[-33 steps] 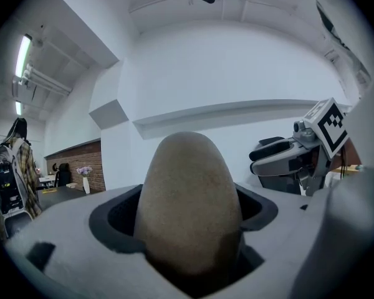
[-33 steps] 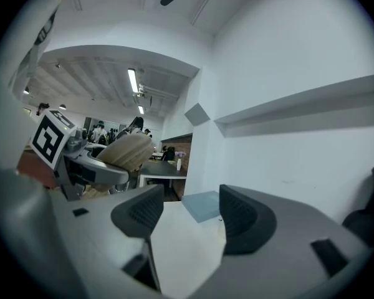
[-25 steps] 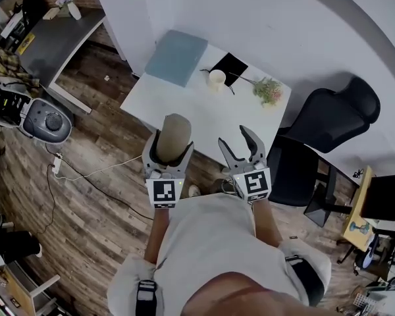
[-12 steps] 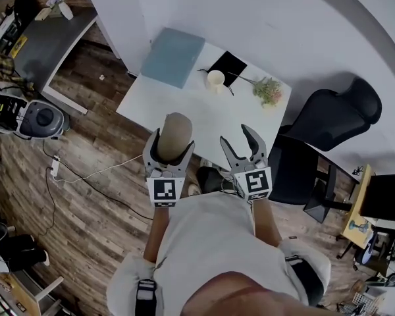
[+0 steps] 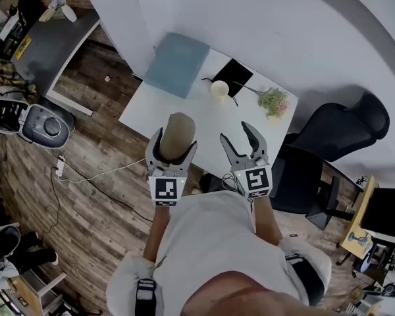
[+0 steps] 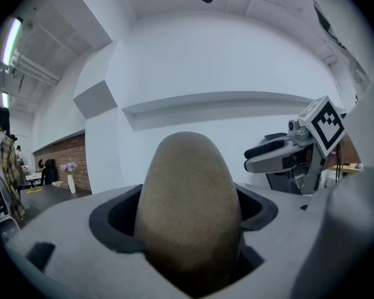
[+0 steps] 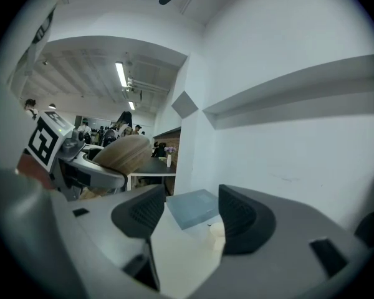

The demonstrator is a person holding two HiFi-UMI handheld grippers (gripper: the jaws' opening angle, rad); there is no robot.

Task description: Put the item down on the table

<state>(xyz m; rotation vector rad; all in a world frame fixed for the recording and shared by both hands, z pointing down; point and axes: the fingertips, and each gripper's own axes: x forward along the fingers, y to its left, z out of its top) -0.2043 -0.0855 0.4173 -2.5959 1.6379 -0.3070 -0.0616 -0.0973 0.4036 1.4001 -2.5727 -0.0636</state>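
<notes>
A tan, egg-shaped item point(image 5: 175, 137) point(image 6: 190, 210) sits between the jaws of my left gripper point(image 5: 173, 141) point(image 6: 187, 213), which is shut on it and held above the near edge of the white table point(image 5: 184, 110). In the right gripper view the same item point(image 7: 123, 154) shows at the left, in the other gripper. My right gripper point(image 5: 242, 141) point(image 7: 190, 217) is open with nothing between its dark pads point(image 7: 244, 220), level with the left one and just right of it, over the table's near edge.
On the table lie a blue-grey pad point(image 5: 178, 63) point(image 7: 196, 205), a black square point(image 5: 232, 76), a white cup point(image 5: 219, 89) point(image 7: 217, 230) and a small flower bunch point(image 5: 274, 101). A black office chair point(image 5: 322, 147) stands to the right. A grey desk point(image 5: 49, 41) and a round device point(image 5: 46, 125) stand at the left.
Both grippers have kept their pose while the view shifted towards the table; the table now lies a little nearer under them. The left one still grips the tan item.
</notes>
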